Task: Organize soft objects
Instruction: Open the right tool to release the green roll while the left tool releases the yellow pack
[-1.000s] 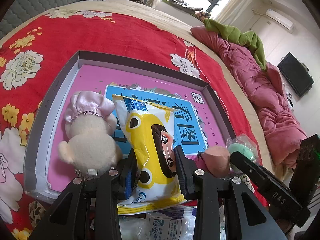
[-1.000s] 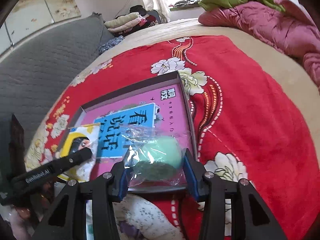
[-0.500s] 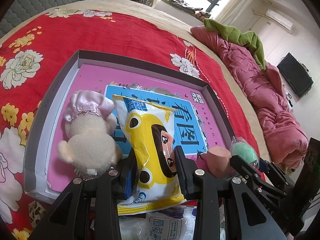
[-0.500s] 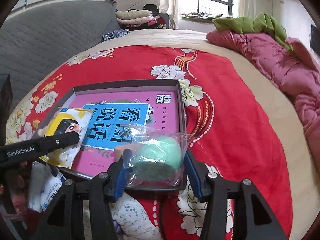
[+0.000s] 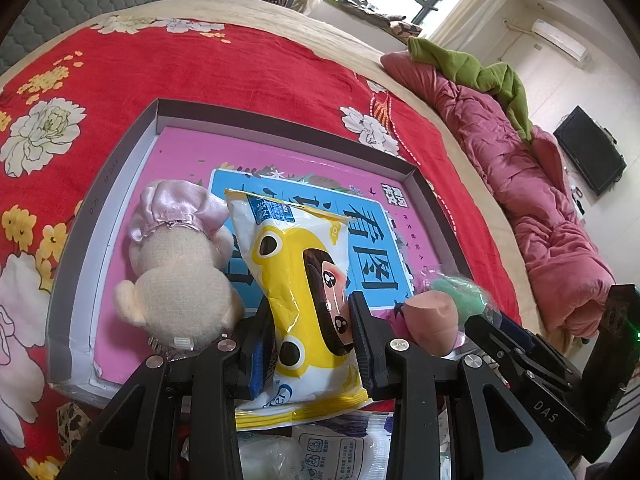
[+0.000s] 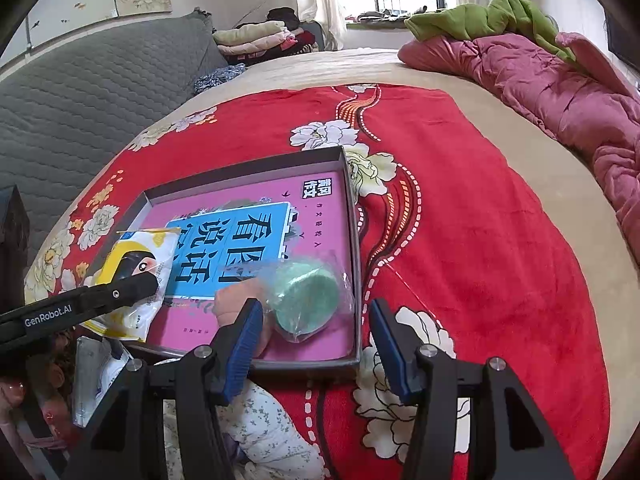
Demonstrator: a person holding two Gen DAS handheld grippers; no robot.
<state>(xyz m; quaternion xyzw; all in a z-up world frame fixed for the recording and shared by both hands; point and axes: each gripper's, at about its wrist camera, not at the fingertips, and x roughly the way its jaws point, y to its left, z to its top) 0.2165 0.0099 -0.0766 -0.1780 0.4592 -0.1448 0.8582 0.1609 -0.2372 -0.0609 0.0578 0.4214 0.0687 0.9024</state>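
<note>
Nearest: the left gripper [image 5: 312, 332], its pads clamped on a yellow-and-white snack packet [image 5: 308, 288] held upright over the tray's near edge. The right gripper [image 6: 316, 344] is seen with jaws spread wide and empty, the bagged green sponge [image 6: 306, 300] lying free just ahead in the tray's near right corner. A peach sponge [image 5: 432, 320] is set beside it. A plush toy [image 5: 180, 288] in a pink bonnet occupies the near left. All rest in the grey tray [image 5: 280, 120], upon a red floral bedspread [image 6: 460, 200]. Farthest, a pink quilt [image 6: 540, 76] is heaped.
</note>
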